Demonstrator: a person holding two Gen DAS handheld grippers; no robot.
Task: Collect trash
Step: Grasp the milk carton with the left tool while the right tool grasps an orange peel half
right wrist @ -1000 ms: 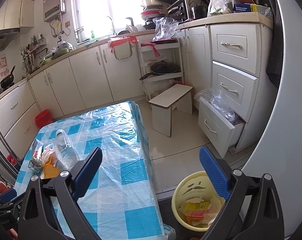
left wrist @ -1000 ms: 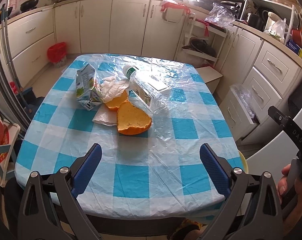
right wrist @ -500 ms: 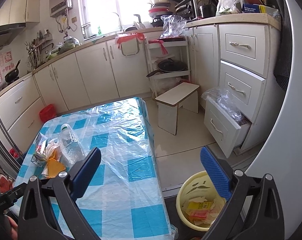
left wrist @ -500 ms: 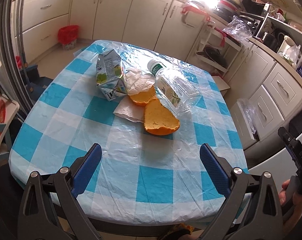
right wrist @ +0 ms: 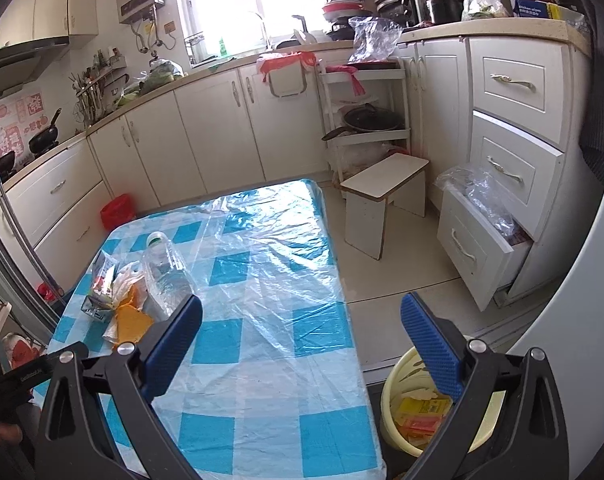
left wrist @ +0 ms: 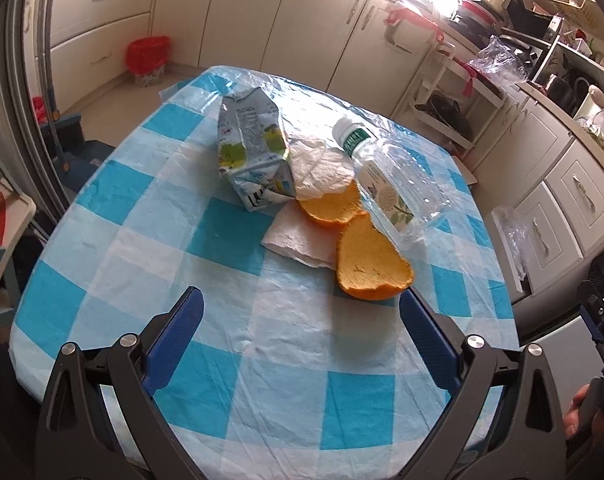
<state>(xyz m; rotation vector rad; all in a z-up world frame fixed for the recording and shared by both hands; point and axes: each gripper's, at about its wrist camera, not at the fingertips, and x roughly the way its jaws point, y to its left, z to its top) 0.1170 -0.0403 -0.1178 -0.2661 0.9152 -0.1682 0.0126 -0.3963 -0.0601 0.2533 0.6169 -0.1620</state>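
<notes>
Your left gripper (left wrist: 300,312) gapes empty | orange peel (left wrist: 371,266) just ahead, nearer its right finger | carton (left wrist: 254,152), bottle (left wrist: 393,184) beyond | your right gripper (right wrist: 302,320) wide apart | yellow bin (right wrist: 397,396) under its right finger

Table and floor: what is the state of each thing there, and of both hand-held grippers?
Carton: crushed, lying flat.
Bottle: capped, on its side, looks empty.
Near peel: inside up.
Napkin: crumpled, under peels.
Bin: upright, partly filled.
Bottom drawer: open.
Left hand-held gripper: open, empty.
Right hand-held gripper: open, empty.
</notes>
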